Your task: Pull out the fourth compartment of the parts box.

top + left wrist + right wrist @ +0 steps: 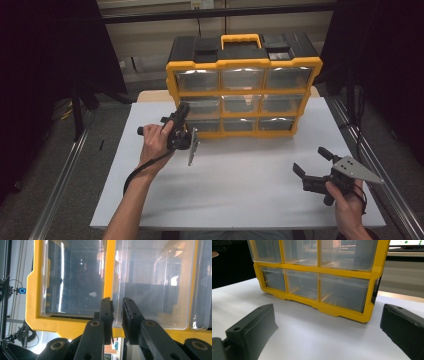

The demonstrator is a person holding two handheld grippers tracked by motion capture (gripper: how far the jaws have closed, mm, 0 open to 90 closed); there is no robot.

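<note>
A yellow-framed drawer cabinet (243, 93) with clear drawers and a black top stands at the back of the white table. My left gripper (183, 109), rolled on its side, reaches the cabinet's left column. In the left gripper view its jaws (117, 302) stand close together, pinching the clear front edge of a drawer (150, 290) beside a yellow divider. My right gripper (312, 162) rests low at the table's right, apart from the cabinet. Its fingers (252, 327) are spread wide with only bare table between them (327, 315). The cabinet's bottom row (342, 292) faces it.
The white table (240, 185) extends in front of the cabinet between both hands. Metal rails run along the floor at either side (60, 175). Dark curtains hang left and right. A cable trails from the left gripper along the forearm.
</note>
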